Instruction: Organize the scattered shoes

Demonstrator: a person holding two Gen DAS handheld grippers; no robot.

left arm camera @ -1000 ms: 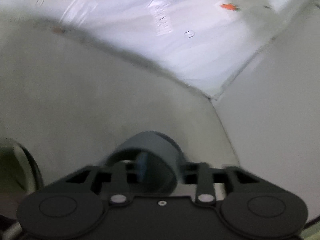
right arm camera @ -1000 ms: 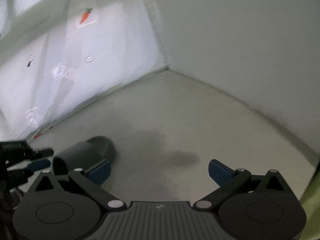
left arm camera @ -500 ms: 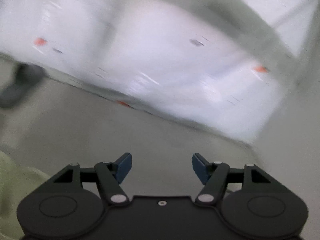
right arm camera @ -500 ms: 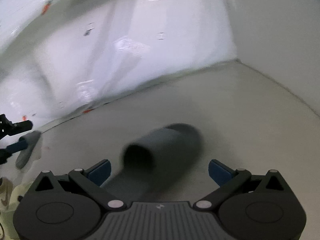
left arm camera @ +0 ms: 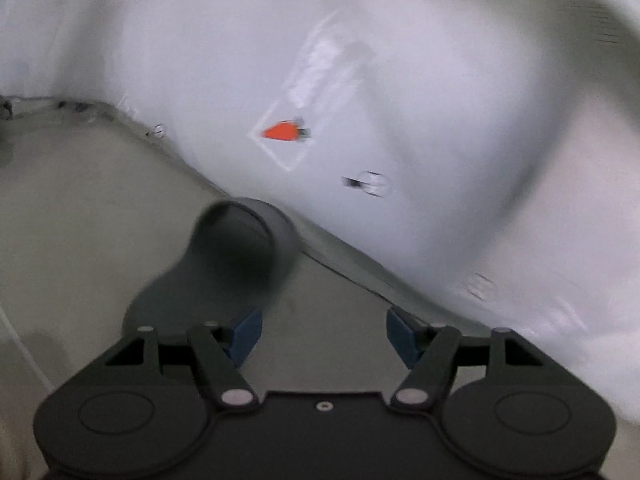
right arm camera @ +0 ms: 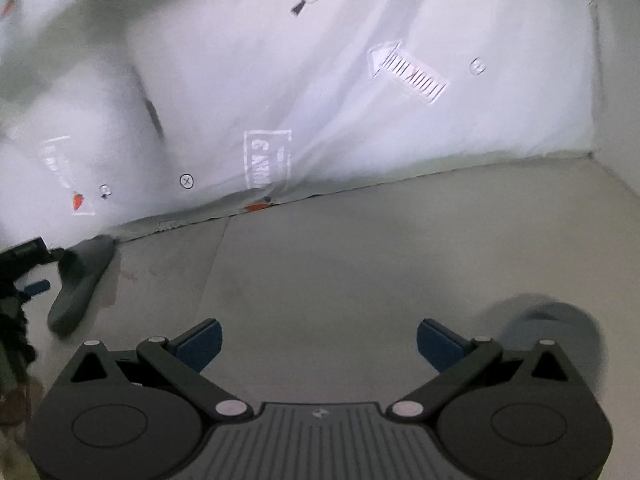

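A dark grey slipper (left arm camera: 224,264) lies on the floor in the left wrist view, its toe against the foot of the white sheet. My left gripper (left arm camera: 324,336) is open just right of its heel, with the left fingertip close beside the sole. The right wrist view shows that same slipper (right arm camera: 80,280) far left, next to the left gripper's tip. A second grey slipper (right arm camera: 552,320) sits blurred at the lower right, just outside the right finger of my right gripper (right arm camera: 318,344), which is open with bare floor between its fingers.
A white plastic sheet (right arm camera: 320,100) printed with carrots and labels hangs along the back, meeting the pale floor (right arm camera: 340,272). A plain wall (right arm camera: 620,120) closes the right corner. Something brownish lies at the lower left edge (right arm camera: 16,400).
Both views swung quickly. The left gripper, empty half a second ago, now faces a slipper by the sheet. The slipper that lay between the right gripper's fingers is now outside its right finger.
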